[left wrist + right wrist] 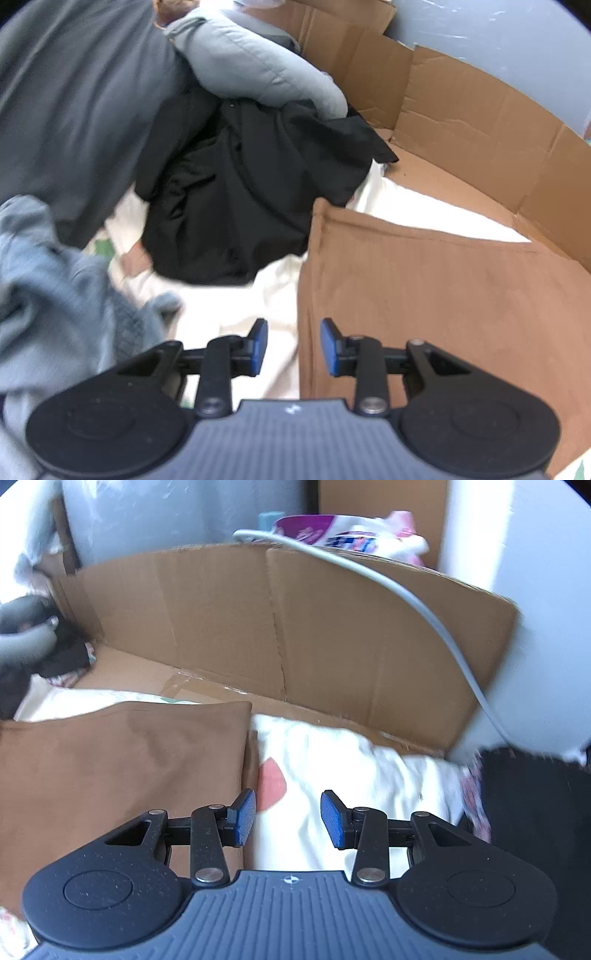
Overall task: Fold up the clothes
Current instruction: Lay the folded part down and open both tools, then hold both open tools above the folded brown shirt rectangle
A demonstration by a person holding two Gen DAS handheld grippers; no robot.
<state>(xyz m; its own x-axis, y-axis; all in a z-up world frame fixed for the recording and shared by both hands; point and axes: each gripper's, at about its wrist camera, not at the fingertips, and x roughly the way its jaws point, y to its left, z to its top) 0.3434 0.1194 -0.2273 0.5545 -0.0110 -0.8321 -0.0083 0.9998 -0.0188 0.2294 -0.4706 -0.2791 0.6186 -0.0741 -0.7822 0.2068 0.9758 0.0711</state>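
A brown garment [424, 295] lies flat and folded on a white sheet [240, 306]; in the right wrist view the same brown garment [122, 760] fills the lower left. My left gripper [293, 345] hovers above the garment's left edge, open, with nothing between its blue pads. My right gripper [288, 818] hangs over the garment's right edge and the white sheet [351, 775], also open and empty. A crumpled black garment [236, 184] lies beyond the brown one. A blue-grey knitted garment [55, 295] is bunched at the left.
Cardboard walls [461, 122] [295, 627] enclose the work area at the back and right. A grey pillow [255, 70] and a dark grey cushion [74, 110] sit behind the black garment. A grey cable [424, 605] runs over the cardboard; a printed package [351, 531] lies beyond.
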